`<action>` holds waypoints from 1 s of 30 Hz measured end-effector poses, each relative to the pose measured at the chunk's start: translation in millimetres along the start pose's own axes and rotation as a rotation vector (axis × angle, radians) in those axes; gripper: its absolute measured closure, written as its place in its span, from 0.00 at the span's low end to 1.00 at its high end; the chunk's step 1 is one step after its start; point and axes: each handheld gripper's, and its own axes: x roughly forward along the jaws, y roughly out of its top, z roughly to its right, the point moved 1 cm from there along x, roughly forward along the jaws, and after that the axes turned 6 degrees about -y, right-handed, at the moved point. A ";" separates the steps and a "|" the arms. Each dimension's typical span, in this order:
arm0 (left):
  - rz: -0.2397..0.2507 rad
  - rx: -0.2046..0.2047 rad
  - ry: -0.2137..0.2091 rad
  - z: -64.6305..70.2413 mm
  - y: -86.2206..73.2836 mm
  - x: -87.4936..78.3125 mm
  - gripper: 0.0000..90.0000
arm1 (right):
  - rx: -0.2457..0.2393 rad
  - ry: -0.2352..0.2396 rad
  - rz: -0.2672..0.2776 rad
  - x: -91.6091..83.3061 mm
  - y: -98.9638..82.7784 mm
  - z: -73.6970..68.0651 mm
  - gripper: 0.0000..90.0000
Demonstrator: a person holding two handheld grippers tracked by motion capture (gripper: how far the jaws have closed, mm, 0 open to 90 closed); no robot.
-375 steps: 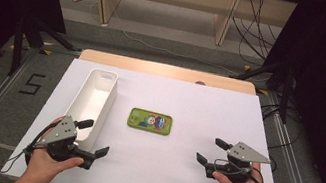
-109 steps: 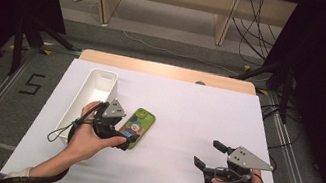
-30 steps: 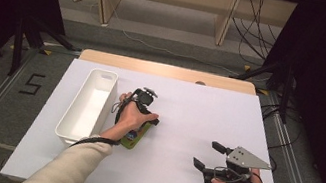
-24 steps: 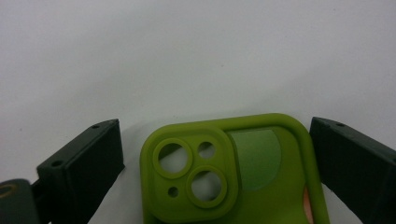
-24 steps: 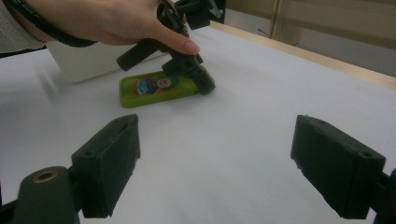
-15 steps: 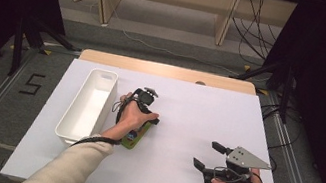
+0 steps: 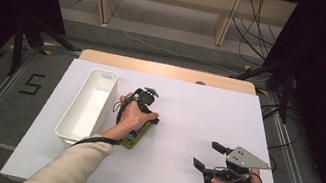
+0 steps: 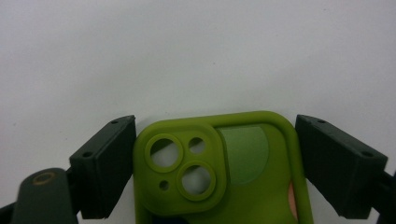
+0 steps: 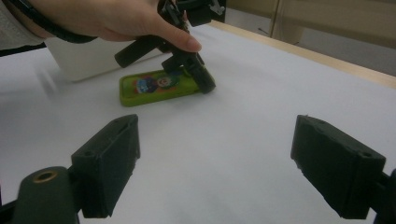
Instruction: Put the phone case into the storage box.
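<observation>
A green phone case (image 7: 134, 140) lies flat on the white table beside the bin, with camera cutouts at its far end (image 8: 205, 177) and a colourful picture on it (image 9: 159, 86). My left gripper (image 7: 145, 119) points down over that far end, held by a hand. Its jaws have just been closing, and both pads now touch the case's two long sides (image 8: 215, 158). My right gripper (image 7: 207, 154) rests at the front right of the table, open, with bare table between its jaws (image 9: 215, 163).
A long white bin (image 7: 103, 75) stands left of the case and looks empty. The white table top (image 7: 198, 113) spreads between the two hands. The table's wooden far edge (image 7: 170, 70) and cables on the floor lie beyond.
Since the earliest frame my left hand came from the front left onto the case, which turned lengthwise and shifted toward the bin. Over the last second nothing has visibly moved.
</observation>
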 end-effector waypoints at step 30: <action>0.102 0.007 -0.007 2.1 0.0 -14.5 0.18 | 0.001 0.001 -0.004 0.2 -0.3 0.3 0.18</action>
